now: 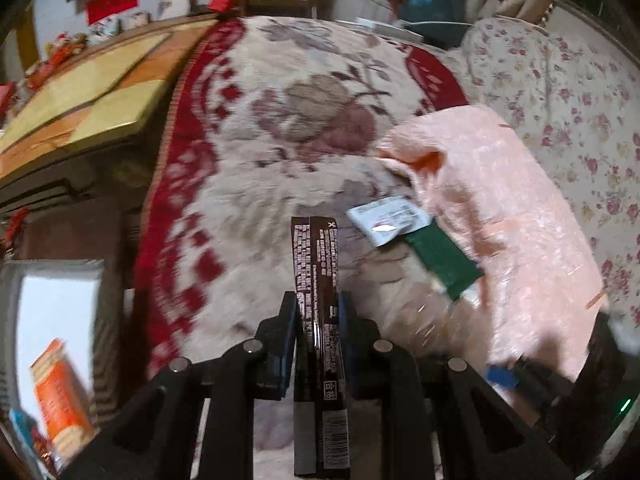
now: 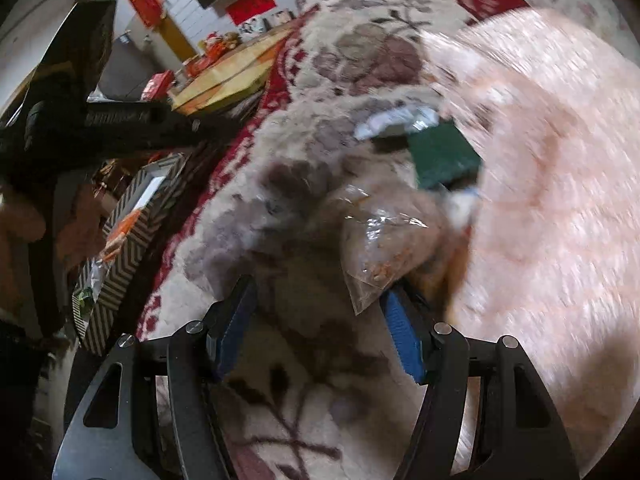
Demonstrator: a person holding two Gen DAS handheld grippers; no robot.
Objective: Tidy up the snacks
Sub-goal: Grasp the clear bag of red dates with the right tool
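My left gripper (image 1: 316, 304) is shut on a dark brown snack bar (image 1: 316, 256), which stands up between the blue pads above a flowered blanket (image 1: 280, 128). To its right lie a white packet (image 1: 386, 222), a green packet (image 1: 444, 266) and a clear bag (image 1: 432, 312), beside a pink plastic bag (image 1: 500, 208). My right gripper (image 2: 320, 320) is open over the blanket, with no snack between its pads. A corner of the clear bag (image 2: 384, 248) overlaps its right finger (image 2: 404, 336). Beyond are the green packet (image 2: 444, 156) and white packet (image 2: 394, 120).
A striped box (image 2: 124, 248) stands left of the blanket, with an orange packet (image 1: 60, 392) inside. A wooden table (image 1: 92, 92) with red items lies beyond it. The pink bag (image 2: 560, 160) fills the right side. A flowered sofa cover (image 1: 580, 100) is at far right.
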